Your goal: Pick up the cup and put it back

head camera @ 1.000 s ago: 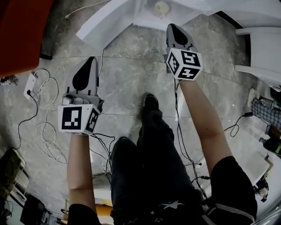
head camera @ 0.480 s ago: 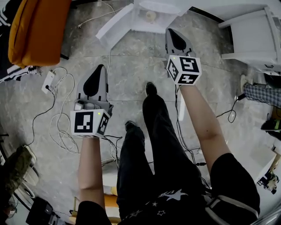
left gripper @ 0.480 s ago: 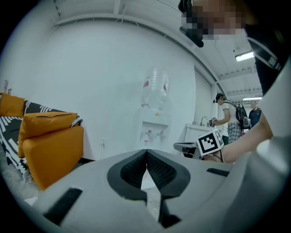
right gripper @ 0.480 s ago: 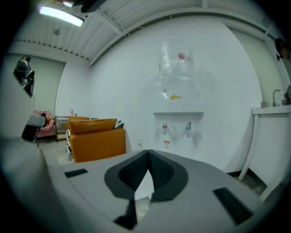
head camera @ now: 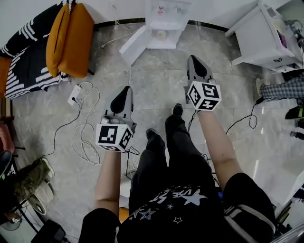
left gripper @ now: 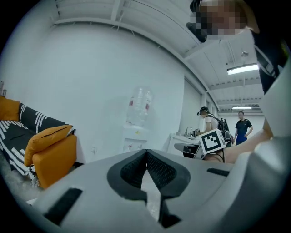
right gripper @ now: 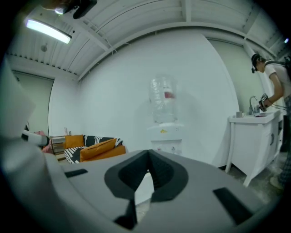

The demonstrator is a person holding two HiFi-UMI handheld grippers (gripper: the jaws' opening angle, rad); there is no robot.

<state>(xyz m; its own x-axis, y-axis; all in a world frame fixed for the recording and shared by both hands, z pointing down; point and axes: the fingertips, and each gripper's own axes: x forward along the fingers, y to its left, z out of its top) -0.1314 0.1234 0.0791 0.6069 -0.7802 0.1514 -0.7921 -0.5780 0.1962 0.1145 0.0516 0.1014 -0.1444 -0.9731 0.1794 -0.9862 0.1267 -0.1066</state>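
A small pale cup sits in the open lower compartment of the white water dispenser, whose door hangs open to the left. Both grippers are held well above the floor, level and pointing toward the dispenser. My left gripper is shut and empty, and so is my right gripper. In the left gripper view the left gripper's tips meet in front of the dispenser with its bottle. The right gripper's tips also meet, below the bottle.
Orange cushions and a striped blanket lie at the upper left. A power strip with cables trails on the marble floor. A white cabinet stands at the upper right. Other people work at a counter.
Both grippers have risen with the camera; the floor and dispenser look farther away and more of the room shows. Both jaws stayed shut and empty.
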